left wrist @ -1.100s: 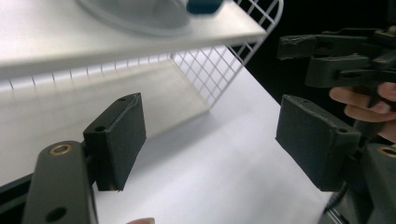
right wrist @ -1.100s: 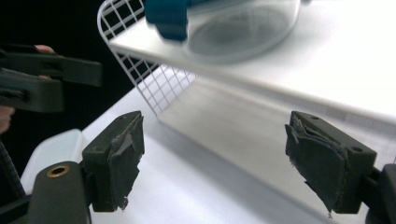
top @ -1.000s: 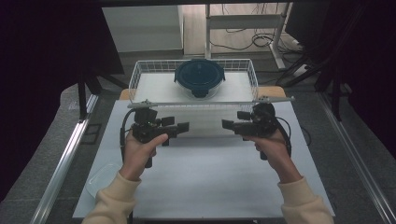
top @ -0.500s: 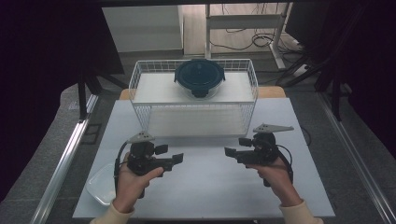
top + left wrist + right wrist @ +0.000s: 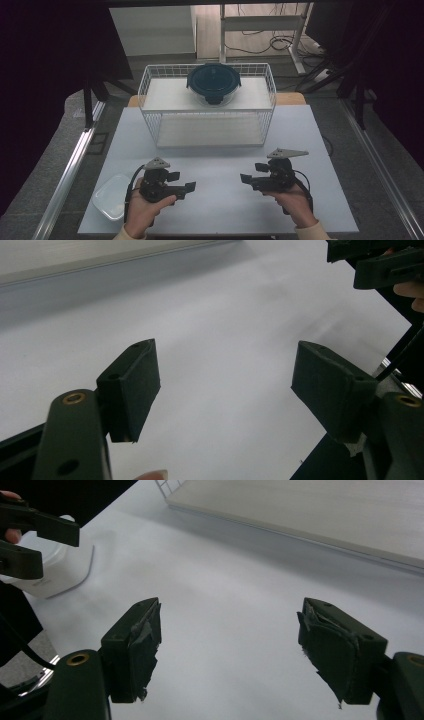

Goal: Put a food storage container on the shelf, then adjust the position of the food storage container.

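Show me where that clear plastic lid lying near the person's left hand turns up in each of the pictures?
High view: the clear plastic lid lies at the lower left, on the table's near-left corner beside the left gripper.
Left gripper view: the lid is not in it.
Right gripper view: it sits at the upper left, behind the left gripper's dark jaws.
Shared landmark: the white table, seen in all three views.

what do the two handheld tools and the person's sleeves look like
Both the left tool and the right tool are black, each topped with a grey three-cornered plate and trailing a black cable. The jaws are black blocks on arms with brass-coloured pivot rings; the right tool's pads wear frayed black tape. The sleeves are pale cream.
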